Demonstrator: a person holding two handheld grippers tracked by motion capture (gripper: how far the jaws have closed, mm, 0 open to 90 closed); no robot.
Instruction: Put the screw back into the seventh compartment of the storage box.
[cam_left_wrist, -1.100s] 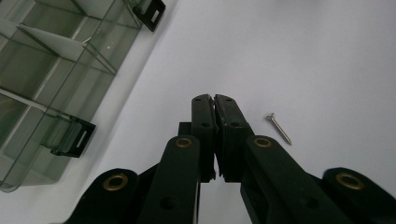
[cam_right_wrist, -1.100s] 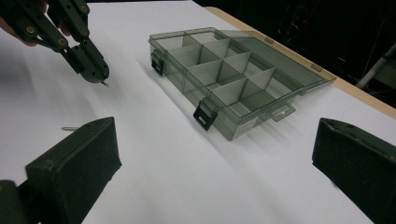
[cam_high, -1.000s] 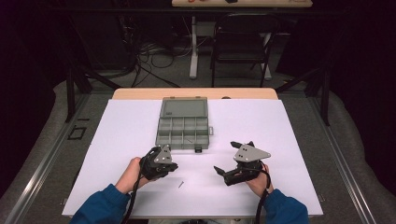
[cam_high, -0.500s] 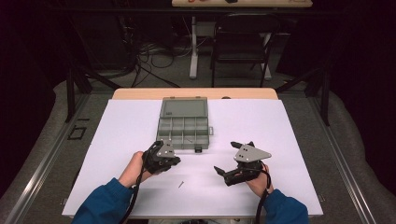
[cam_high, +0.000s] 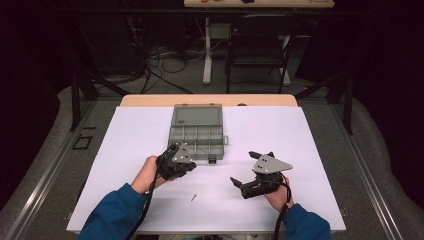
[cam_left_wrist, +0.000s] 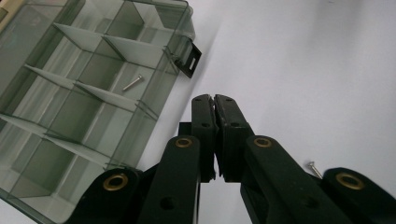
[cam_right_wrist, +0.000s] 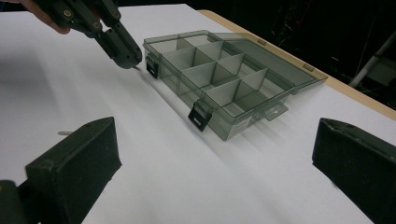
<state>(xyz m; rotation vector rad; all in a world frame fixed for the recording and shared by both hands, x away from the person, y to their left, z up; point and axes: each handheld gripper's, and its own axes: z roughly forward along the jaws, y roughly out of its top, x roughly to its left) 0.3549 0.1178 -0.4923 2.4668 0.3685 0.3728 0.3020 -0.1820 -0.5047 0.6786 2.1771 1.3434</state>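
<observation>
I see bare bench all round; only the box ahead and one screw between my tools.

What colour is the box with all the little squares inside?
The box is see-through smoky grey with black clasps, clearest in the right gripper view.

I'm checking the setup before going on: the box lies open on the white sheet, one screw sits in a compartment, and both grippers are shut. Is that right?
Not quite. The right gripper is open: the right gripper view shows its jaws standing wide apart. The rest holds: the box lies open on the white sheet, a screw sits in one compartment, and the left gripper is shut.
</observation>
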